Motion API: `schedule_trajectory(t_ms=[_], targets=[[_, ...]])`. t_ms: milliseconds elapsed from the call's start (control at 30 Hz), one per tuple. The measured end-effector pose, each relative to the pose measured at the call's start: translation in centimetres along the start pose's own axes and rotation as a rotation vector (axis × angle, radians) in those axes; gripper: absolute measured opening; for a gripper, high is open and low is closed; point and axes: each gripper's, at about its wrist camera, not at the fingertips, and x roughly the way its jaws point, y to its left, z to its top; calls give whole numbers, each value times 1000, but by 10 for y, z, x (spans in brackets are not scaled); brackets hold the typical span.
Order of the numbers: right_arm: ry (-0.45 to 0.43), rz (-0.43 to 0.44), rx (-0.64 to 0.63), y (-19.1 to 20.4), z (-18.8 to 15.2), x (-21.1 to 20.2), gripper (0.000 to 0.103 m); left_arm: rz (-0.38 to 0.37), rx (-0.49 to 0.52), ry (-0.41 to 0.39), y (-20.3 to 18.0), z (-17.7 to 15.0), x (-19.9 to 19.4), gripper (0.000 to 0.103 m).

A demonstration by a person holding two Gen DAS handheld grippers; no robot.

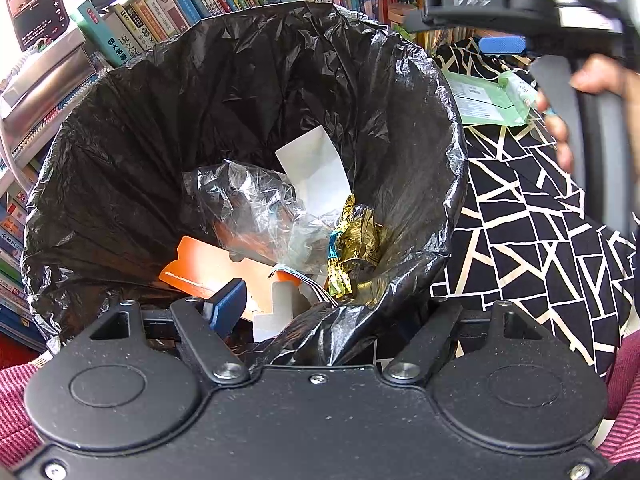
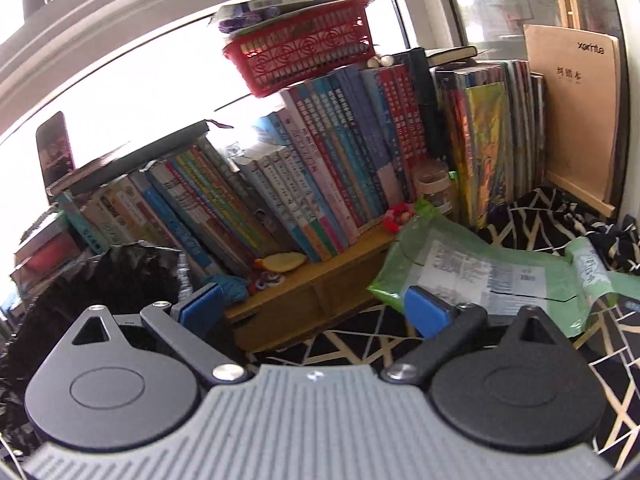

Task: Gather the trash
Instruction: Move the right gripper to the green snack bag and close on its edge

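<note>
A bin lined with a black bag (image 1: pixel 132 168) fills the left wrist view. Inside lie crumpled clear plastic (image 1: pixel 256 208), a white slip (image 1: pixel 316 168), a gold foil wrapper (image 1: pixel 356 244) and an orange card (image 1: pixel 208 264). My left gripper (image 1: pixel 316 308) hovers over the bin's near rim, open, with a fold of the bag rising between its fingers and hiding the right pad. A green mailer bag (image 2: pixel 480 276) lies on the patterned cloth just ahead of my right gripper (image 2: pixel 314 312), which is open and holds nothing. That mailer (image 1: pixel 488 100) also lies right of the bin, below the right gripper's blue pad (image 1: pixel 502 45).
A row of books (image 2: pixel 320 168) on a wooden shelf (image 2: pixel 304 300) stands behind, with a red basket (image 2: pixel 304 52) on top. A black-and-white patterned cloth (image 1: pixel 532 232) covers the surface. A phone (image 1: pixel 34 0) leans at the far left. A person's hand (image 1: pixel 560 128) grips the right tool.
</note>
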Motion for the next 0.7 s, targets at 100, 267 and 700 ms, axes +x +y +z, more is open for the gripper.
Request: schedule_trajectory(t_ms=[100, 267, 700], targets=[[42, -122, -12, -17, 0, 33, 101, 1, -1, 2, 0, 0, 1, 74], [170, -262, 10, -41, -18, 95, 95, 2, -2, 2, 1, 0, 1, 74], [235, -441, -33, -59, -31, 178, 95, -6, -6, 15, 3, 1, 6, 74]])
